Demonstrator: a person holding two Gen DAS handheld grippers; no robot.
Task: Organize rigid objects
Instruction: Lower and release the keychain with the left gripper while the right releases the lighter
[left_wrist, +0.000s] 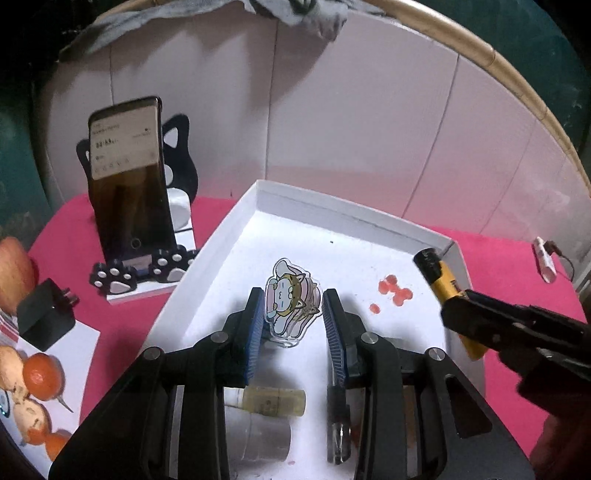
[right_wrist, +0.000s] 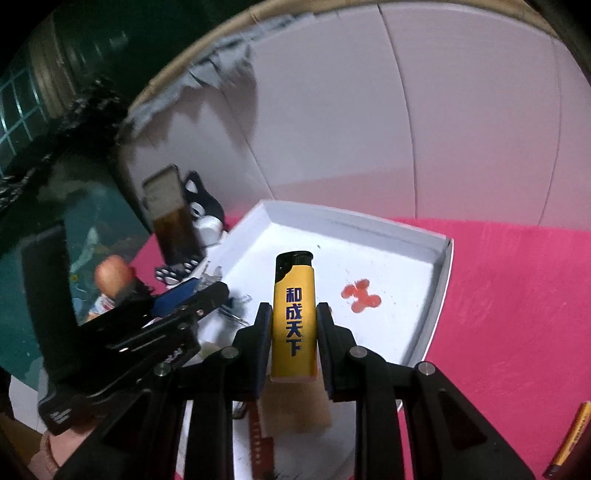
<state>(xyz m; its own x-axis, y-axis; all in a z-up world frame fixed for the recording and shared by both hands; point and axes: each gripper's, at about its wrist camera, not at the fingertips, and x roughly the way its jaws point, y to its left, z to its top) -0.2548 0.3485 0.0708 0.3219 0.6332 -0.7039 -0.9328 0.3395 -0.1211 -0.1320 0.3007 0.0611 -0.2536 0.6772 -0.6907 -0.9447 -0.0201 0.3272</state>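
Pink cloth (right_wrist: 517, 295) lay beneath a white tray (left_wrist: 351, 218). Above it, the right gripper (right_wrist: 293, 332) was clamped mid-body on a yellow lighter (right_wrist: 293, 317) — light, stiff, slick; the left gripper (left_wrist: 293, 314) held an acrylic figure (left_wrist: 291, 299) — thin, brittle — by its edges.

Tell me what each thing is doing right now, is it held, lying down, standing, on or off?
Lighter: held upright in the right gripper, over the tray.
Cat charm: between the left gripper fingers, seemingly gripped.
Tray: open, stained with red blobs.
Phone: standing in its stand, screen on.
Small bottle: lying on its side in the tray.
Charger: unplugged, on the table.
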